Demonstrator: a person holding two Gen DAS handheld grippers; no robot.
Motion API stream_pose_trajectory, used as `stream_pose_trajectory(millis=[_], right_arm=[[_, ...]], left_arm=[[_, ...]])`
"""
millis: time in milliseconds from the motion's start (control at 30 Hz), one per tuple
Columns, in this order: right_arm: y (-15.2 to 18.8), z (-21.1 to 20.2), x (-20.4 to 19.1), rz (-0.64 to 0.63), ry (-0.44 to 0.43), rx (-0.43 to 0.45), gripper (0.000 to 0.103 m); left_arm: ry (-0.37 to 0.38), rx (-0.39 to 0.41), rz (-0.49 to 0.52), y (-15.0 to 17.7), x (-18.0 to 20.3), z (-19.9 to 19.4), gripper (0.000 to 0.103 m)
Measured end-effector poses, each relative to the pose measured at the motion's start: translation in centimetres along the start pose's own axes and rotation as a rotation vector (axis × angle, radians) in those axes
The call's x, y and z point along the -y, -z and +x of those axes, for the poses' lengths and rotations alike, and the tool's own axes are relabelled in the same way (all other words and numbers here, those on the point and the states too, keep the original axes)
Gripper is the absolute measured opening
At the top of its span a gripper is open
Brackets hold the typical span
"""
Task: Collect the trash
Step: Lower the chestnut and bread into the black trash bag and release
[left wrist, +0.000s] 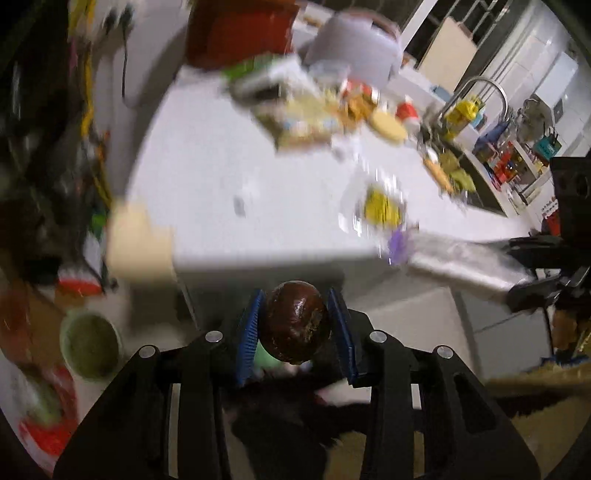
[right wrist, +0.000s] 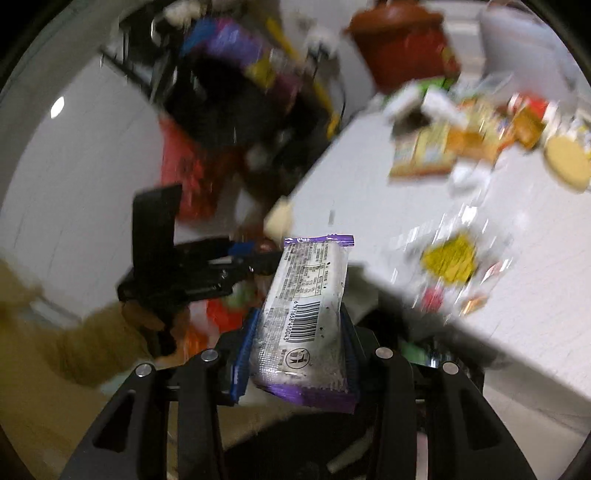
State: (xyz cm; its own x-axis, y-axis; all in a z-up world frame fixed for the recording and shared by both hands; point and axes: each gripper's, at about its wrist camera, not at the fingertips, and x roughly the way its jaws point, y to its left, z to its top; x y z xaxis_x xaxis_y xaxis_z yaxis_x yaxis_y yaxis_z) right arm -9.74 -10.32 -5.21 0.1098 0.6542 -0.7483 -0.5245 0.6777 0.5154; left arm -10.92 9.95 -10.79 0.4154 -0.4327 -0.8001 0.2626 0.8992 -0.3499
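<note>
- White countertop (left wrist: 229, 177) fills the middle of the left wrist view; its near edge runs across the frame just beyond the fingertips, and its left corner sits by a blurred beige block (left wrist: 138, 240).
- Blurred packets and wrappers (left wrist: 317, 110) crowd the far part of the counter, with a brown-red pot (left wrist: 240, 33) and a white appliance (left wrist: 354, 44) behind them; the middle stretch is mostly bare.
- A crinkled clear wrapper with a yellow centre (left wrist: 380, 206) lies near the counter's near right edge.
- At far right, a curved metal tap (left wrist: 480, 92) rises over a sink area.
- Left gripper (left wrist: 295, 325) hangs off the counter, in front of its near edge, its blue pads pinching a dark brown, glossy round object (left wrist: 295, 321) from both sides; the object shows no clear long axis.
- Right gripper (right wrist: 295, 347) is pressed onto a silver snack packet with purple ends (right wrist: 306, 317), also off the counter, left of its edge.
- The packet's long axis runs forward along the fingers, tilted slightly right at its far end, barcode side facing the camera.
- In the left wrist view the same packet sticks out leftward toward the counter's edge.
- Below left, a green bowl (left wrist: 90, 343) sits amid blurred red and white clutter.
</note>
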Motion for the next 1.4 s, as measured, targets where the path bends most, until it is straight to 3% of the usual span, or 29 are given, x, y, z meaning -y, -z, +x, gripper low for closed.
stream_pose_trajectory(millis=[200,300,433,533,567,633,667,700,767,800,967,1033,1167,1267,1400], right_arm=[[6.3,6.7,4.5,0.121,0.086,-0.185,0.041],[8.9,10.6,8.8,0.156,0.193,-0.209,0.041],[12.3,16.7,15.7,0.247,0.258,-0.257,0.041],[14.7,21.5,19.5,0.241,0.308,-0.288,0.041],[15.3,22.9,20.6,0.245,0.322,-0.300,0.045],[16.1,25.4,22.3,0.237,0.386,-0.331,0.060],[16.4,26.0,22.8,0.232,0.421,-0.344,0.073],[16.7,26.1,23.1,0.233,0.445,-0.339,0.075],[16.7,25.6,23.3,0.251,0.446,-0.329,0.079],[16.8,25.0,23.2,0.255,0.449,-0.319,0.087],[16.5,22.1,21.2,0.231,0.431,-0.317,0.087],[15.6,19.9,19.4,0.210,0.400,-0.297,0.087],[12.4,13.3,13.8,0.118,0.320,-0.205,0.088],[9.3,6.9,9.1,0.045,0.269,-0.081,0.092],[5.6,-0.2,4.8,-0.047,0.298,0.094,0.097]], left_arm=[[0.007,-0.166,-0.078,5.9,-1.4,8.6,0.035],[0.007,-0.235,-0.116,8.0,-2.5,15.1,0.034],[-0.015,-0.318,-0.138,10.3,-3.5,24.3,0.034],[-0.069,-0.387,-0.144,11.9,-4.3,29.9,0.037],[-0.094,-0.417,-0.145,12.3,-4.6,31.1,0.050],[-0.156,-0.465,-0.153,13.2,-5.3,33.2,0.065],[-0.168,-0.469,-0.159,13.6,-5.3,33.4,0.066],[-0.174,-0.473,-0.159,13.8,-5.5,33.5,0.066],[-0.208,-0.486,-0.133,13.8,-5.0,33.1,0.078],[-0.213,-0.482,-0.117,13.8,-4.8,32.7,0.078],[-0.227,-0.465,-0.069,11.9,-2.3,28.6,0.078],[-0.207,-0.433,-0.048,10.6,-0.5,24.9,0.078],[-0.177,-0.353,0.024,7.2,3.6,17.0,0.078],[-0.170,-0.270,0.077,3.8,6.6,11.1,0.078],[-0.193,-0.098,0.106,-1.2,9.3,5.3,0.085]])
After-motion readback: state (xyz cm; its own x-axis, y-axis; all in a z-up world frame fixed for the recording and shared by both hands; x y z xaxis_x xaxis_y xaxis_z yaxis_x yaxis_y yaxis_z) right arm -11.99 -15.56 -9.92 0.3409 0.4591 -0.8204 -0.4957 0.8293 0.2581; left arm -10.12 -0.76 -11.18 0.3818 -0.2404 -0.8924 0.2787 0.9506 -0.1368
